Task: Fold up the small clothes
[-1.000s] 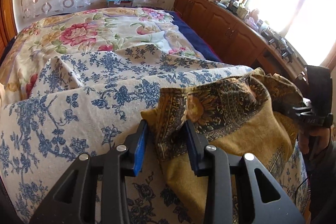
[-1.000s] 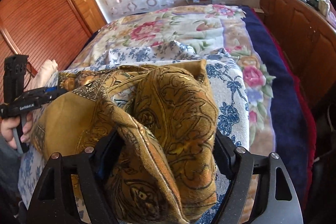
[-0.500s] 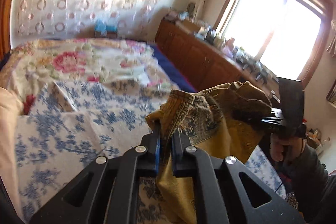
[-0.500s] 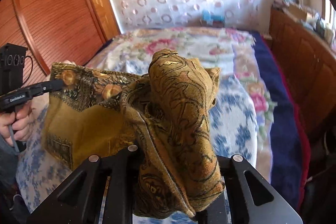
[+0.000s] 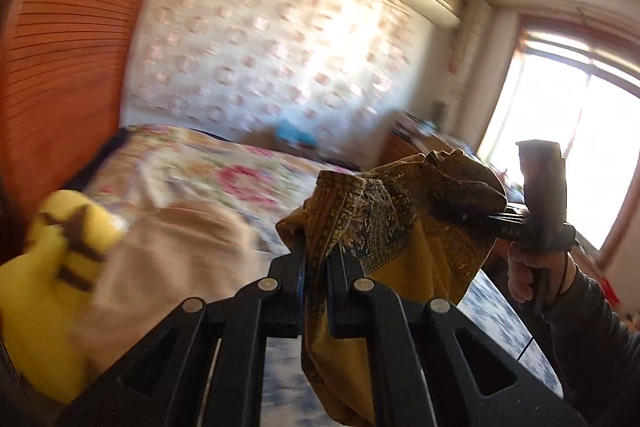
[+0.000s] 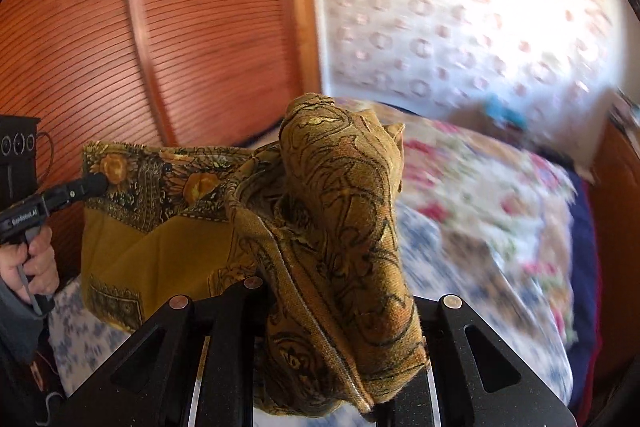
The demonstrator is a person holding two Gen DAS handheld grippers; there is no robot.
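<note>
Left wrist view: one mustard-and-black patterned garment (image 5: pixel 384 223), lifted clear of the bed (image 5: pixel 224 167) and hanging in the air between two hand-held tools.

Item, left gripper (image 5: pixel 318 267): jaws drawn narrow, pinching a bunched edge of the garment, cloth trailing down over the tool's frame.

Item, right gripper (image 5: pixel 436 213): seen here from the side, clamped into a thick wad of the same cloth, with a hand (image 5: pixel 528 267) and dark sleeve below it. In the right wrist view this tool (image 6: pixel 332 291) is mostly buried under the fabric; its jaws sit close together on the heaped fold.

Item, garment as seen from the right wrist (image 6: pixel 160 227): a bordered panel stretches flat toward the left gripper (image 6: pixel 96 183), while the rest is crumpled on the right tool.

Risks, as judged: the right-hand grip appears to hold several layers at once, so the cloth may not spread square, and a fold laid down from here could come out lopsided. The left grip takes only a thin edge; a sharp tug between the two tools might pull it free and drop that corner.

Surroundings: floral bedspread, blue-printed sheet (image 6: pixel 424 251) below the cloth, a pale heap of fabric (image 5: pixel 172 259) and a yellow striped soft toy (image 5: pixel 44 279) near the left side, louvred wooden doors (image 6: pixel 160 27), bright window (image 5: pixel 580 147). The heap and toy crowd the landing area on that side. Background is motion-blurred.
</note>
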